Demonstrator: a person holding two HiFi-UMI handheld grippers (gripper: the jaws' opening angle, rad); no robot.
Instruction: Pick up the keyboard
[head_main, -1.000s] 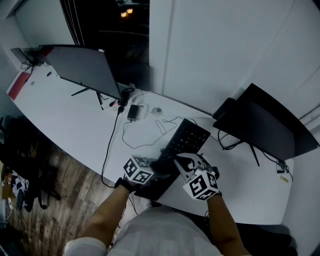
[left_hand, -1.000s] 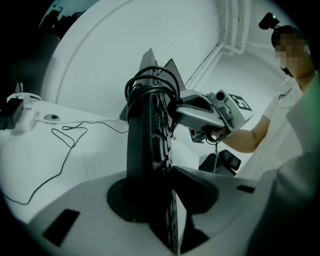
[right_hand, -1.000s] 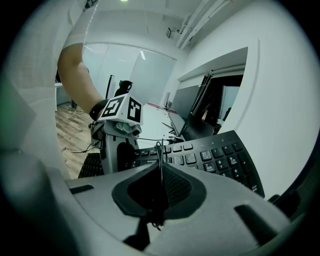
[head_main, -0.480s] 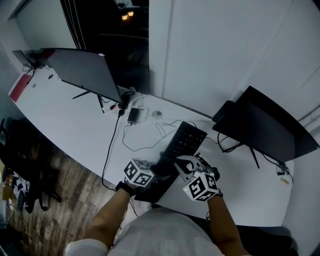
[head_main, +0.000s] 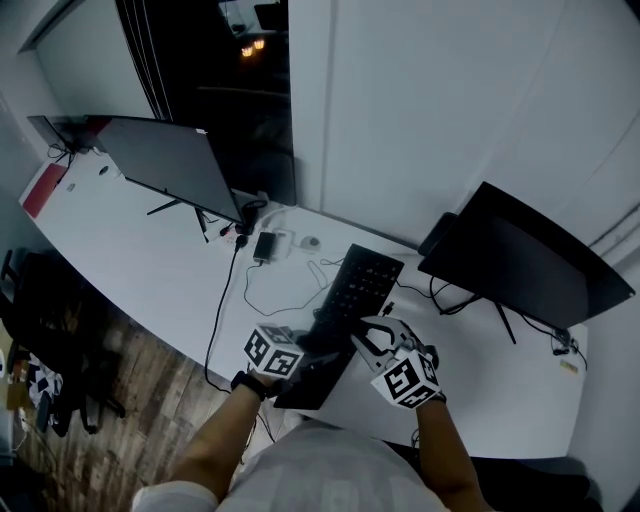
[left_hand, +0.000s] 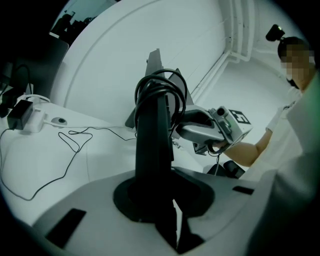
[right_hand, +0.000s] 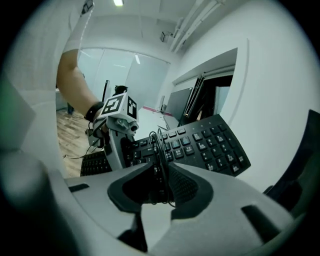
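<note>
The keyboard (head_main: 352, 290) runs near to far; the left gripper (head_main: 303, 347), jaws just closing, pinches its near left edge, while the right gripper (head_main: 363, 336), jaws just opening, loosely straddles its cable (right_hand: 159, 150).

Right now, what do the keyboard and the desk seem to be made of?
The keyboard looks like matte black plastic: moulded keycaps, pale printed legends, no glare. The desk is smooth and white, likely laminate or painted board; no grain shows.
</note>
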